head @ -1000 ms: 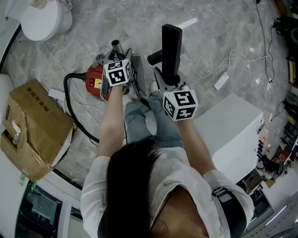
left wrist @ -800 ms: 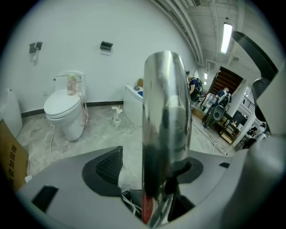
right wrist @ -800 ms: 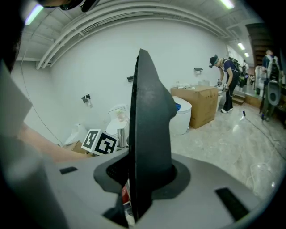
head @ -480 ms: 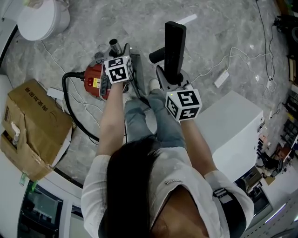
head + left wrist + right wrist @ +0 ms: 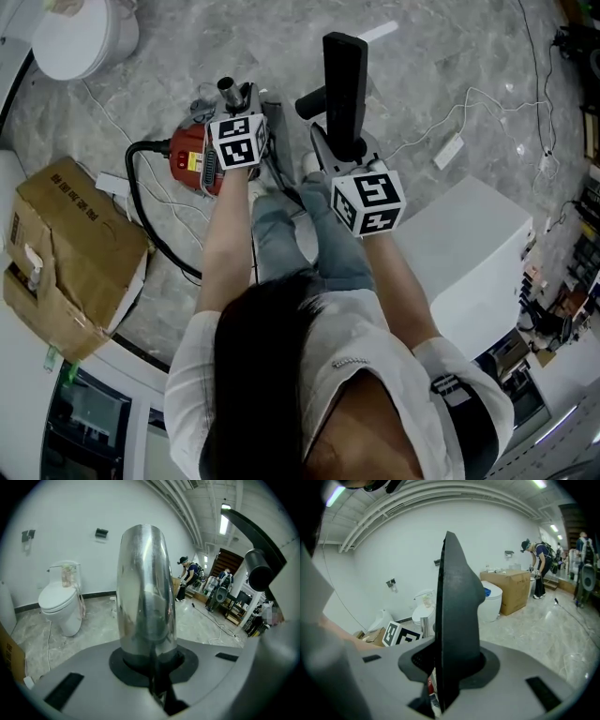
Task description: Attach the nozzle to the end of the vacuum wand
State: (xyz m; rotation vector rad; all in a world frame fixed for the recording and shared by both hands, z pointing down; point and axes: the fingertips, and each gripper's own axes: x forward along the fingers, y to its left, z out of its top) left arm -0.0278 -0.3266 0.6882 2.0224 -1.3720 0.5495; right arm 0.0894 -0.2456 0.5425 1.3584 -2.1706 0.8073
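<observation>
My left gripper [image 5: 240,101] has just closed on the steel wand [image 5: 144,592]. My right gripper [image 5: 343,155] clamps the black nozzle [image 5: 344,80].

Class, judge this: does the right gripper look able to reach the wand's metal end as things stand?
Probably yes: the wand end stands close beside the right gripper, which holds the nozzle, with no obstacle visible between them.

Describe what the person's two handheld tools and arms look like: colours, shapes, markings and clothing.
The left tool and right tool each have a smooth grey body topped by a white cube printed with black square markers. Close up, the grey shell shows a dark round recess and small black rectangular patches. The person wears a white top with short sleeves.
</observation>
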